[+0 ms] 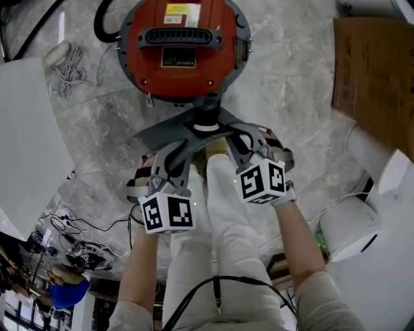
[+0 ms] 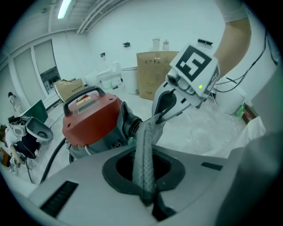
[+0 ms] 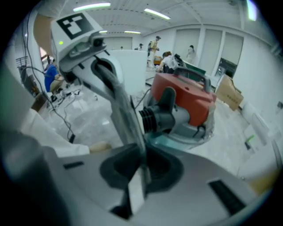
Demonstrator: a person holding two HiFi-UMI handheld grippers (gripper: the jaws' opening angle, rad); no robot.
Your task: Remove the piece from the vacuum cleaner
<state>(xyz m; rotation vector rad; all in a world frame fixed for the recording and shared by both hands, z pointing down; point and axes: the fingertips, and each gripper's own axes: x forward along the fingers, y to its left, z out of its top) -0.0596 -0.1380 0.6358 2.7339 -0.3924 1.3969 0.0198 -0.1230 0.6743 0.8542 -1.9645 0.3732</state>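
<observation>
your left gripper (image 1: 167,161) + right gripper (image 1: 251,147) both clamped on the piece (image 1: 187,132) | pull it straight back off the vacuum (image 1: 181,48) ahead, evenly | twist and it'll probably jam

Bright, even light from ceiling tubes (image 3: 152,13); gripper views fisheye w/ dark corners, near parts blurred.

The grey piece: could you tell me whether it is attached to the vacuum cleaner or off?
Attached: the grey piece joins the vacuum cleaner at its front port.
</observation>
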